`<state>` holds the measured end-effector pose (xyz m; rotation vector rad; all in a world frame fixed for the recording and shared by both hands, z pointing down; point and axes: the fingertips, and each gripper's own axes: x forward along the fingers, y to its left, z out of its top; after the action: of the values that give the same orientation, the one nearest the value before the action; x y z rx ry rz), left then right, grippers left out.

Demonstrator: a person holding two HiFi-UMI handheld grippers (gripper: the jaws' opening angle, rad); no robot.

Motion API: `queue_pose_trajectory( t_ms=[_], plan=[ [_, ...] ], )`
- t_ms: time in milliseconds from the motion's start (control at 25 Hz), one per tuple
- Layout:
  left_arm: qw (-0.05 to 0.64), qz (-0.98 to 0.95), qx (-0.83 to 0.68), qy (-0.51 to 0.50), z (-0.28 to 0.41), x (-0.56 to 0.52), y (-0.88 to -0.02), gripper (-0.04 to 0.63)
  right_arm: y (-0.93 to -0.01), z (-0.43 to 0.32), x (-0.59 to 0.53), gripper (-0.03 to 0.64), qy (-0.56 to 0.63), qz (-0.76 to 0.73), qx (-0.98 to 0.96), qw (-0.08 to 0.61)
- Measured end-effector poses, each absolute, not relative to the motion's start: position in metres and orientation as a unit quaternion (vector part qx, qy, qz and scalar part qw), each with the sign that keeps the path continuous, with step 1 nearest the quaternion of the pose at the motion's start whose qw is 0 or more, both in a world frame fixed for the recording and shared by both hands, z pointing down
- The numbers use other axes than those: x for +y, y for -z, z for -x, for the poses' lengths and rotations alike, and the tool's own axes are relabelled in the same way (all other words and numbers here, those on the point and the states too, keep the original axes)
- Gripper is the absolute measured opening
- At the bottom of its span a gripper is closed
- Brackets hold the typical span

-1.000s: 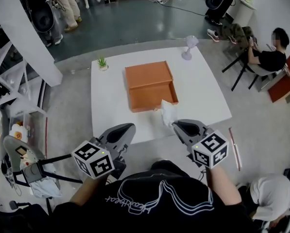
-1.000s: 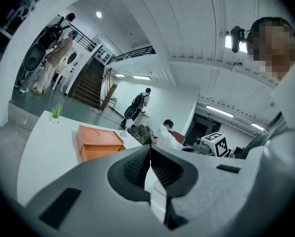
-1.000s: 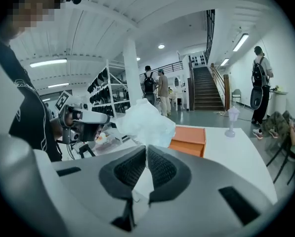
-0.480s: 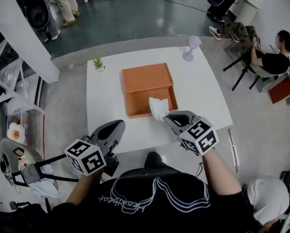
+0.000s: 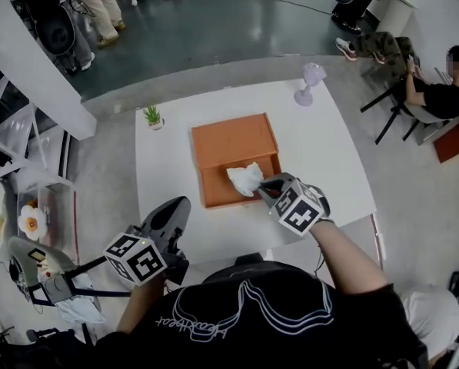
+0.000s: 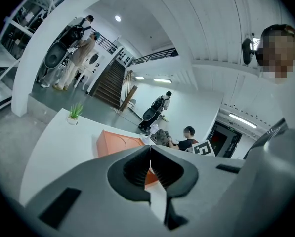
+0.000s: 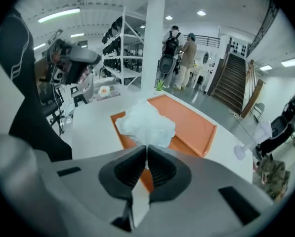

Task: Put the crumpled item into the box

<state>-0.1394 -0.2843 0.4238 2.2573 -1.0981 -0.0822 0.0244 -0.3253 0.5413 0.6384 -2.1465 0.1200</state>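
At the near left edge of the table [image 5: 321, 144], the left claw [image 5: 177, 206] hung idle, its jaws pressed together with nothing between them, and it took no part in the work. Toward the middle of the table lay the orange box [image 5: 233, 139], open, with its flat lid at the far side and its shallow tray nearer the person. Over the right part of that tray was the crumpled item [image 5: 246, 177], a white wad of paper or tissue pinched by one corner in the closed right claw [image 5: 264, 184], with most of the wad bulging free beyond the jaw tips. Whether the wad already touched the tray floor could not be told.

The step in hand looked like the placing itself: the item had been carried to the box and was not yet let go. The next move probably called for a slight lowering inside the tray walls, then parting the jaws so the wad dropped clear of the near rim.
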Motion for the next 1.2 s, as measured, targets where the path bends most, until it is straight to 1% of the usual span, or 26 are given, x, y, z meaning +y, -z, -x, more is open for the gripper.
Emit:
queue_pose_trajectory(
  t_ms=[120,280,520,720,760,920,1000,1120,1200],
  plan=[
    [0.312,-0.849,-0.426,0.032,0.141,-0.291,-0.425,0.006,-0.560,-0.023,-0.334,0.018,-0.017,-0.223,-0.848,0.481],
    [0.314,-0.838,-0.444,0.036,0.153,-0.296,-0.423,0.006,-0.583,-0.016,-0.336,0.018,0.002,-0.183,-0.833,0.523],
    [0.312,-0.823,-0.473,0.046,0.172,-0.294,-0.425,0.006,-0.606,-0.005,-0.348,0.020,0.025,-0.161,-0.809,0.565],
    [0.316,-0.816,-0.481,0.049,0.177,-0.294,-0.429,0.006,-0.621,-0.006,-0.353,0.028,0.017,-0.135,-0.793,0.594],
    [0.316,-0.816,-0.482,0.048,0.177,-0.295,-0.429,0.006,-0.623,-0.006,-0.354,0.037,0.015,-0.132,-0.792,0.595],
    [0.319,-0.814,-0.483,0.047,0.178,-0.295,-0.430,0.006,-0.622,-0.005,-0.354,0.123,-0.002,-0.124,-0.799,0.589],
    [0.319,-0.816,-0.480,0.046,0.178,-0.296,-0.431,0.006,-0.618,-0.006,-0.355,0.146,-0.009,-0.129,-0.804,0.580],
    [0.321,-0.819,-0.474,0.044,0.175,-0.297,-0.430,0.006,-0.606,-0.007,-0.360,0.203,-0.026,-0.158,-0.818,0.553],
    [0.322,-0.822,-0.468,0.041,0.170,-0.297,-0.431,0.006,-0.593,-0.005,-0.362,0.219,-0.046,-0.184,-0.834,0.518]
  ],
)
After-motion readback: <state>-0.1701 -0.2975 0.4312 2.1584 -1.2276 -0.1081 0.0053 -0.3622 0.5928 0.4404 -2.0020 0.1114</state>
